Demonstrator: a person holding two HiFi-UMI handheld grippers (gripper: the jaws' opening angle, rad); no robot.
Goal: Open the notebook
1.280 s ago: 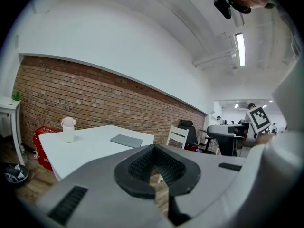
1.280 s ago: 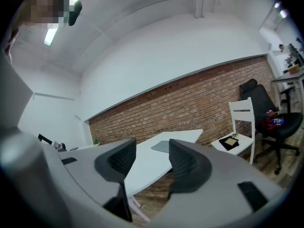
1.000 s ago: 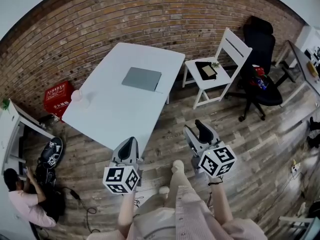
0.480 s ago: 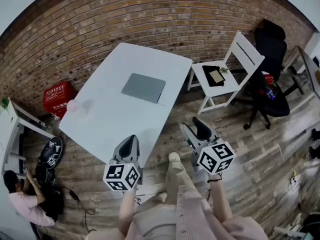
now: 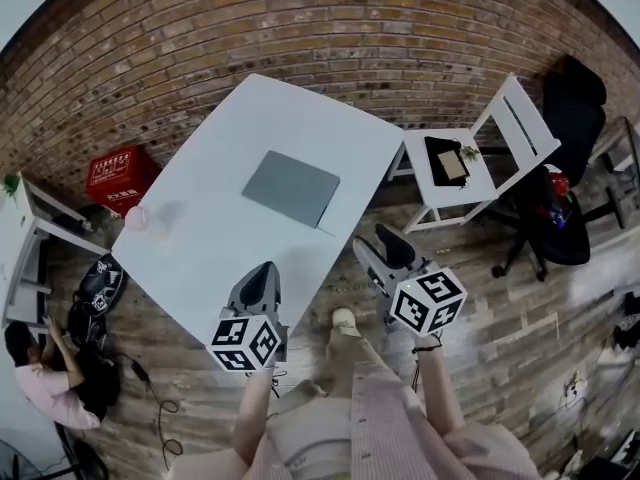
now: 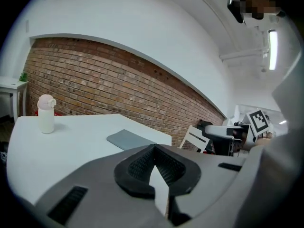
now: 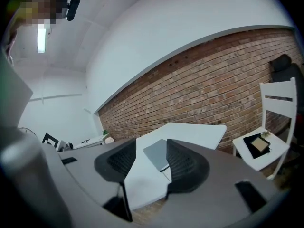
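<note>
Notebook (image 5: 291, 188) on table (image 5: 200, 238) looks thin, light, prob. slippery: pin it w/ your clenched, empty L gripper (image 5: 261, 270), lift the cover edge w/ R gripper (image 5: 380, 250), jaws apart, empty.

- A white table (image 5: 200, 253) stands askew before a brick wall (image 5: 300, 18), with a small pale bottle (image 5: 135, 217) upright near its left corner.
- A white folding chair (image 5: 482, 190) just beside the table carries a dark flat item (image 5: 447, 161) on its seat.
- A red crate (image 5: 118, 176) sits by the wall.
- A person (image 5: 45, 383) crouches on the plank floor (image 5: 500, 298).
</note>
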